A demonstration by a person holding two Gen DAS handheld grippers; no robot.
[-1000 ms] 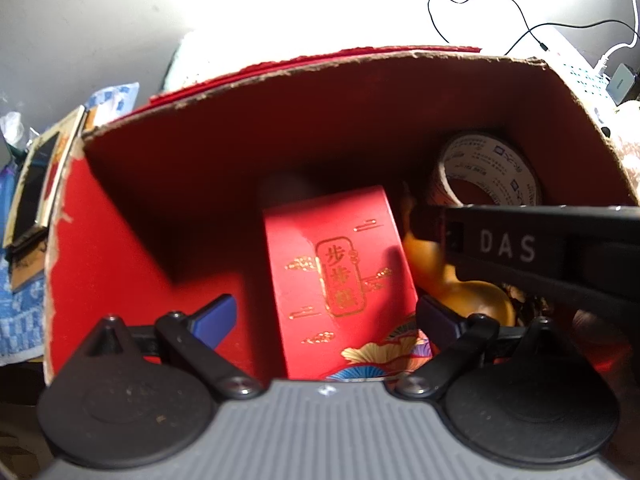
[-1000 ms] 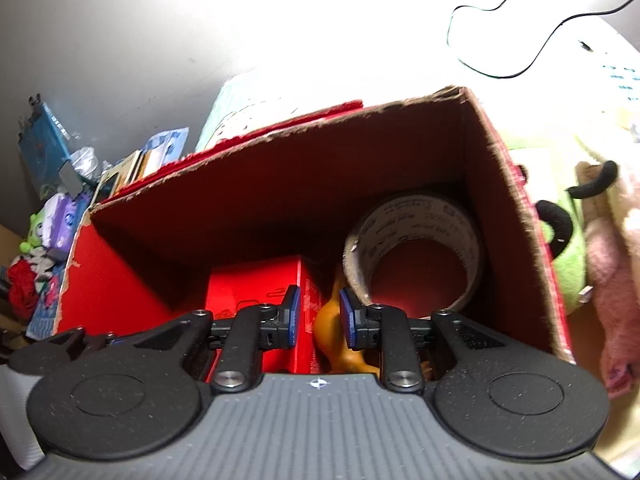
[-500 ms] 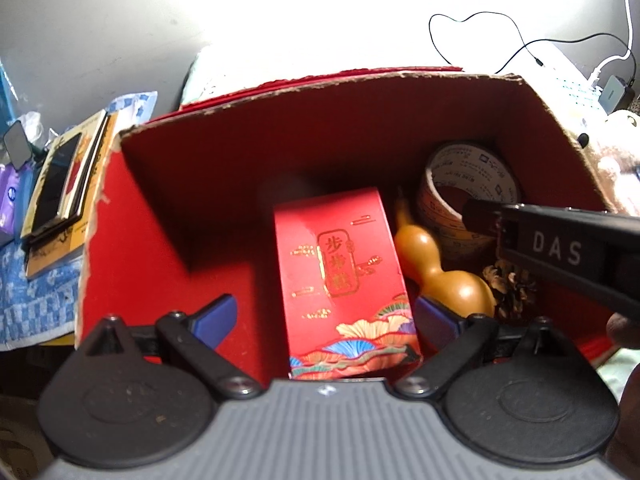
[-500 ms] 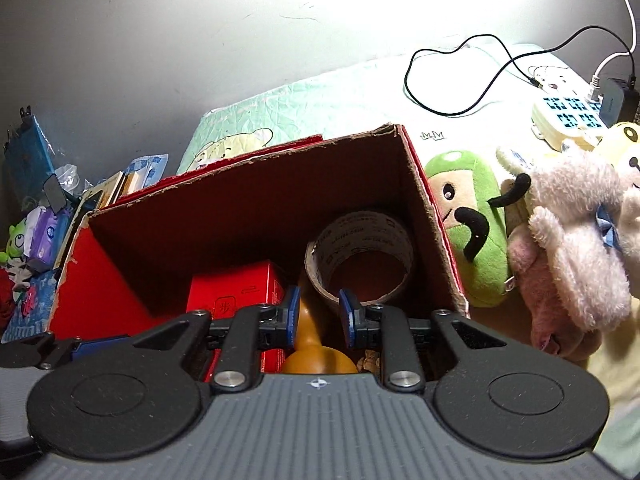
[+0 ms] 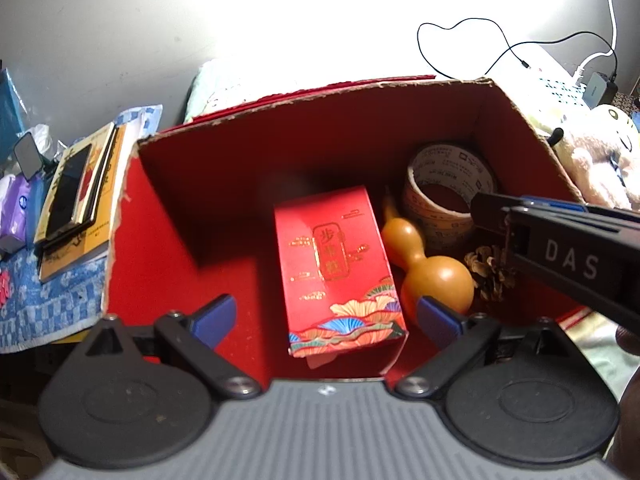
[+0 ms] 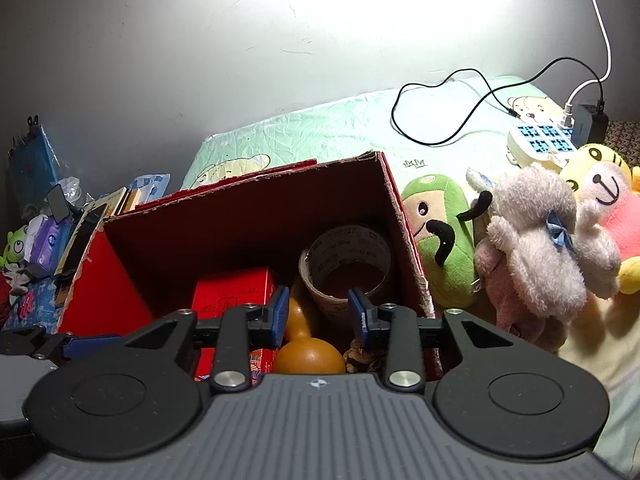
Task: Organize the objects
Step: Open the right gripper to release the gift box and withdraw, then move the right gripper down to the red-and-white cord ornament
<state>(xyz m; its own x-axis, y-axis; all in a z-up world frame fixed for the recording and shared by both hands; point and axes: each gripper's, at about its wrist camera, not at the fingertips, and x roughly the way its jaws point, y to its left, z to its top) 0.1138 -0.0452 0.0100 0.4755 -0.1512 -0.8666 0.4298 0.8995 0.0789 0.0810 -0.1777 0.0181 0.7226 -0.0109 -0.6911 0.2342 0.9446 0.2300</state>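
Observation:
An open cardboard box (image 5: 168, 216) with a red inside holds a red gift box (image 5: 332, 256), an orange gourd (image 5: 432, 272), a tape roll (image 5: 444, 192) and a pine cone (image 5: 488, 272). My left gripper (image 5: 326, 316) is open and empty above the box's near edge. My right gripper (image 6: 318, 314) is open and empty above the box's right half, over the gourd (image 6: 308, 354) and the tape roll (image 6: 346, 264); its side also shows in the left wrist view (image 5: 560, 248). The box (image 6: 404, 236) and the gift box (image 6: 232, 292) show in the right wrist view too.
Plush toys lie right of the box: a green one (image 6: 440, 240), a pale fluffy one (image 6: 536, 248) and a yellow-pink one (image 6: 604, 208). A power strip (image 6: 540, 142) with cables lies behind them. Books (image 5: 76, 200) and tissue packs (image 6: 48, 240) sit left of the box.
Both grippers have risen and pulled back from the box. My right gripper's jaws have opened from nearly closed to wide apart. The pine cone has come into view.

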